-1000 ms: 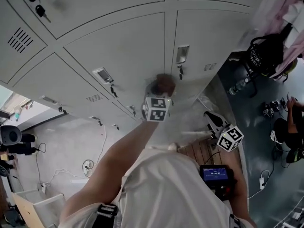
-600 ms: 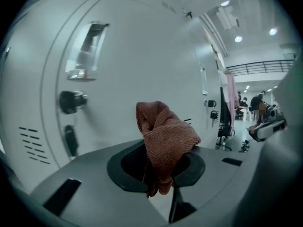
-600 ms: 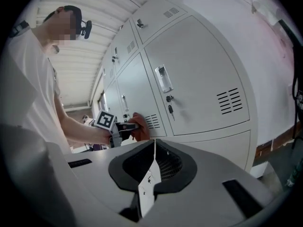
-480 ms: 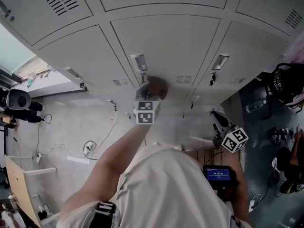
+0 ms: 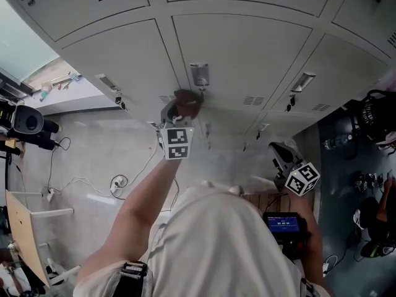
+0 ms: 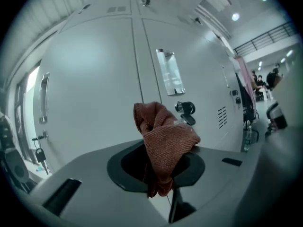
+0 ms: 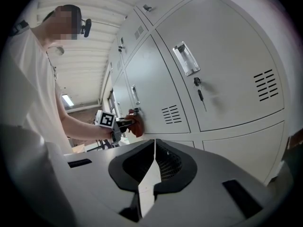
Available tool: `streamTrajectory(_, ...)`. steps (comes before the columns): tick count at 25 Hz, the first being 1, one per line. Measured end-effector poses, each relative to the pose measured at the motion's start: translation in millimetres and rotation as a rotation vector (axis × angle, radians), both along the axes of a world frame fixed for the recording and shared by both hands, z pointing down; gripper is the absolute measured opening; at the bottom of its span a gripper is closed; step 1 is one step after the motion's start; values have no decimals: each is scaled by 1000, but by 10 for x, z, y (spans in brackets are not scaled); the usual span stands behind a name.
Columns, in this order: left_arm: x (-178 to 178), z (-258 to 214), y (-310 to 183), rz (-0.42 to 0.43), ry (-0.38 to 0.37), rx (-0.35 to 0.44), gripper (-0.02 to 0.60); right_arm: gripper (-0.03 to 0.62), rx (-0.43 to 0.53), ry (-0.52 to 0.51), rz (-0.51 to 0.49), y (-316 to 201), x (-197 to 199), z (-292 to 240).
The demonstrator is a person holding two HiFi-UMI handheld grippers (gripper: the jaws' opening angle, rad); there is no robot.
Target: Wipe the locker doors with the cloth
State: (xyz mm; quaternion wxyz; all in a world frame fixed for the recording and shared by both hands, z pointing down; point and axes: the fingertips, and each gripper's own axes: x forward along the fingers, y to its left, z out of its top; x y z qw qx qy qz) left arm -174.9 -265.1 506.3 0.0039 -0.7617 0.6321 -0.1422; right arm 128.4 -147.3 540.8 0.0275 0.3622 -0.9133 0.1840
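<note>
Compared with half a second ago, the cloth (image 5: pixel 187 103) has gone from the lower right of the handle (image 5: pixel 198 74) to its lower left, so the stroke runs leftward across the door (image 5: pixel 247 48).

The cloth is a red-brown bunch, clamped in the left hand-held gripper (image 5: pixel 176 112). In the left gripper view its jaws are closed on the lower part of the cloth (image 6: pixel 163 141). The upper part stands out forward beyond them, and one end hangs down. The long axis of the bunch follows the jaws, pointing at the door straight ahead.

In the right gripper view the cloth (image 7: pixel 135 125) seems to press on the door surface beside the handle. From the left hand-held gripper (image 6: pixel 158 170), the handle (image 6: pixel 169 72) lies above and a little to the right. The key lock (image 6: pixel 185 110) is just right of the cloth, so I judge that a stroke to that side would meet both.

The right hand-held gripper (image 5: pixel 282 156) is low by the person's body, well apart from the door. Its jaws are pressed together with nothing between them (image 7: pixel 150 174). The left arm is clearly the nearer one.
</note>
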Motion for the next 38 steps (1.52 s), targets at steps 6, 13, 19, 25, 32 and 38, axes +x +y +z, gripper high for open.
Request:
streamTrajectory(6, 673, 273, -55, 165, -247, -52, 80, 20, -13, -1, 48, 154, 182, 38)
streamTrajectory(13, 1295, 308, -86, 174, -128, -46, 80, 20, -18, -12, 141, 331, 595, 43)
streamTrajectory(19, 2199, 8, -110, 309, -111, 19, 80, 20, -16, -16, 194, 422, 875, 61)
streamTrajectory(25, 2885, -330, -111, 438, -105, 68, 80, 20, -11, -22, 196, 359, 953, 32)
streamTrajectory(32, 1872, -507, -106, 203, 17, 79, 80, 20, -6, -28, 134, 161, 828, 37)
streamTrajectory(38, 1118, -209, -60, 24, 128, -61, 80, 20, -14, -29, 44, 5, 519, 75)
